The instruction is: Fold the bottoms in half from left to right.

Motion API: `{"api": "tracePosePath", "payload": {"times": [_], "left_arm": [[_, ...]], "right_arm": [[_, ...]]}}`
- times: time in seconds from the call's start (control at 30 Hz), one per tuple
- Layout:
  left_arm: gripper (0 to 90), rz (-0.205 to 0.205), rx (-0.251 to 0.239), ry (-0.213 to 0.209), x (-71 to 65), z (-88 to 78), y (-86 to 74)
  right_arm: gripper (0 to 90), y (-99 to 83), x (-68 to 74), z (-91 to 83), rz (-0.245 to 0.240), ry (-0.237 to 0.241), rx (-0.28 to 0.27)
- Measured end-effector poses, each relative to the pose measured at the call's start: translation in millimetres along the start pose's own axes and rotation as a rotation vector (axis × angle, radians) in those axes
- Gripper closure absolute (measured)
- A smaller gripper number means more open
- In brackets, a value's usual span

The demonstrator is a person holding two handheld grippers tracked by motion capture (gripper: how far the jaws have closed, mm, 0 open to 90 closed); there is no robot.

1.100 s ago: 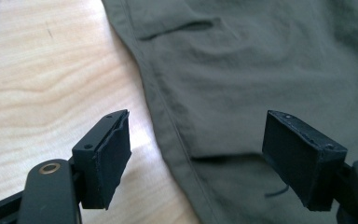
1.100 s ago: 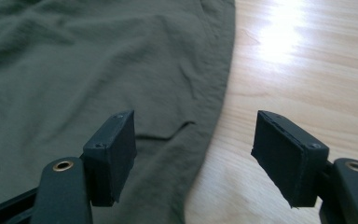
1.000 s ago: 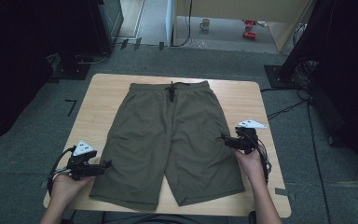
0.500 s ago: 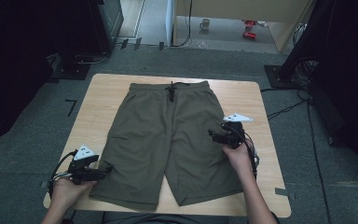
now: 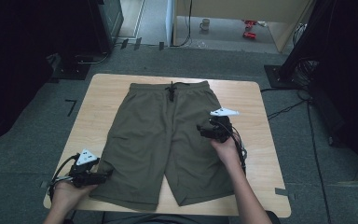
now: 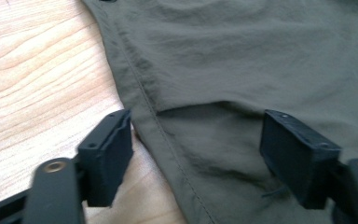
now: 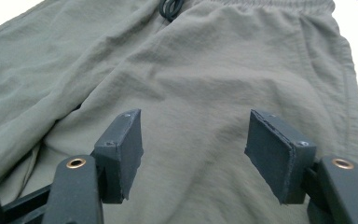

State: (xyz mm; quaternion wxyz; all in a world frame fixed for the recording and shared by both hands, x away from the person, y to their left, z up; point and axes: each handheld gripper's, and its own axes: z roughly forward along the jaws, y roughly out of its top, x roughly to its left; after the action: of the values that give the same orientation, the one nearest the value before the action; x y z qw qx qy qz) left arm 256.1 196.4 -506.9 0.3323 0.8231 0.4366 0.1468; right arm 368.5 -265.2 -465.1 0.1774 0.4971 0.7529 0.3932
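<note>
Nearest you, your left gripper (image 5: pixel 103 176) sits at the outer hem of the left leg of the shorts (image 5: pixel 165 140). Its jaws have just been closing a bit but are released, straddling the side seam (image 6: pixel 168 140) without pinching it. Further up, your right gripper (image 5: pixel 200 130) hangs over the right leg, jaws also apart, nothing grasped. The shorts lie flat on the tabletop (image 5: pixel 98 105), waistband far, drawstring (image 5: pixel 171 90) tied. I'd say folding hasn't really started; nothing's blocking you.

Each gripper (image 5: pixel 204 131) is built of black jaws with brass-coloured screws, topped by a grey three-cornered plate and trailed by black cable; bare forearms are seen.
</note>
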Motion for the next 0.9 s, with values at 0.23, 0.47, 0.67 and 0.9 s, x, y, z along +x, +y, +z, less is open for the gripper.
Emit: {"api": "tracePosePath", "payload": {"times": [0.23,0.47,0.67,0.9], "left_arm": [[39.5,0.01,-0.007,0.013,-6.5,-2.9,-3.3],[49.2,0.005,-0.008,0.005,-9.0,-4.9,-4.1],[56.1,-0.003,-0.003,-0.019,-12.8,-6.2,-4.2],[62.1,0.005,0.007,-0.037,-17.0,-7.4,-4.3]], "right_arm": [[35.6,11.9,8.6,13.5,0.001,0.025,-0.002],[35.8,24.5,22.1,26.3,-0.011,0.049,-0.007],[37.2,35.0,33.3,39.0,-0.023,0.059,0.006],[37.2,42.5,41.8,50.6,-0.016,0.082,0.009]]}}
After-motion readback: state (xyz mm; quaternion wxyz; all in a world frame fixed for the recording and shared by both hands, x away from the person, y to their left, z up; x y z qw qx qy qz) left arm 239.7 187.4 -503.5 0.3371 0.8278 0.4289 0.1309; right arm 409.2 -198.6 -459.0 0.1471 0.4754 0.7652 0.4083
